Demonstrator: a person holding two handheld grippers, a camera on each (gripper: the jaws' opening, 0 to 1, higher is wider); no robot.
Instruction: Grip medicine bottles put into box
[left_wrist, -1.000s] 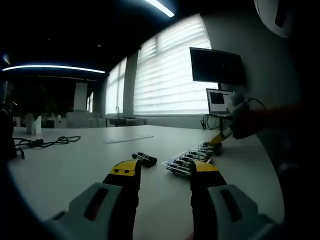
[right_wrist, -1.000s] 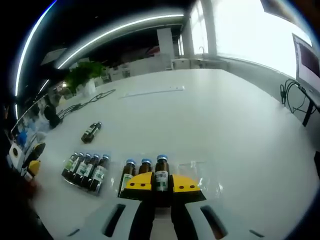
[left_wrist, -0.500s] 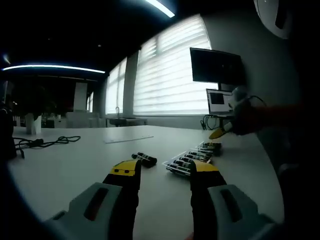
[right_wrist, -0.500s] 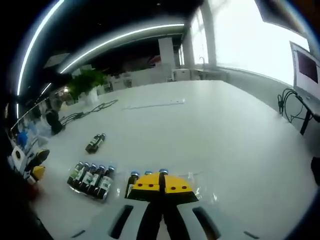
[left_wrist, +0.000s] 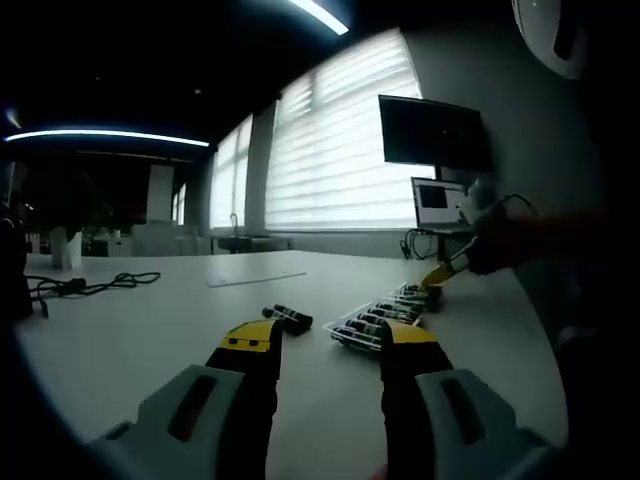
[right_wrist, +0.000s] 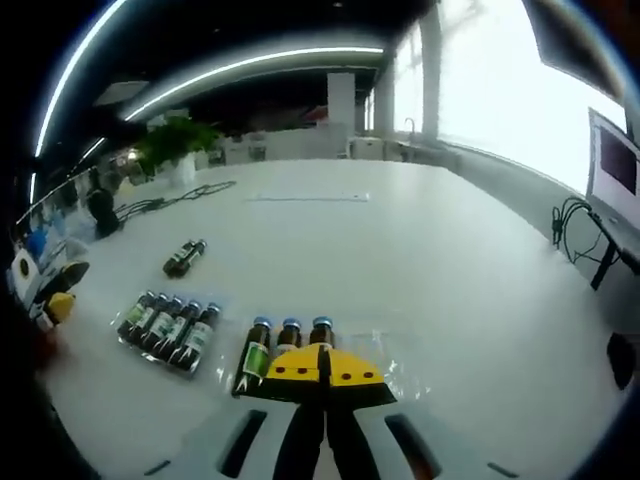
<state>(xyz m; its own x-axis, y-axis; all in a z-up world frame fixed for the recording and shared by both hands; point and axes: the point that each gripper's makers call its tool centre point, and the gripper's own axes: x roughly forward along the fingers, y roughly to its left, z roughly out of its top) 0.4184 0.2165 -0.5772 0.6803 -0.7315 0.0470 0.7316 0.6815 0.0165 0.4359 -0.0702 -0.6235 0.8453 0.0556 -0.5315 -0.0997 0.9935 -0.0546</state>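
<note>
Your white worktop (right_wrist: 430, 260) runs toward blinds-covered windows (left_wrist: 335, 150) and a monitor (left_wrist: 433, 131). Bottles (right_wrist: 285, 343) lie in the clear box (right_wrist: 400, 365) at your clenched right gripper (right_wrist: 325, 362); left gripper (left_wrist: 325, 345) spread, empty. Labels unreadable.

Left gripper (left_wrist: 325, 345): grey body, yellow-tipped black jaws spread wide apart with nothing between them, held low and level. Right gripper (right_wrist: 324, 365): yellow jaw tips pressed together with no gap and nothing between them (seen in the left gripper view (left_wrist: 437, 278) as a yellow tip angled downward, carried by the person's hand (left_wrist: 497, 240)).
</note>
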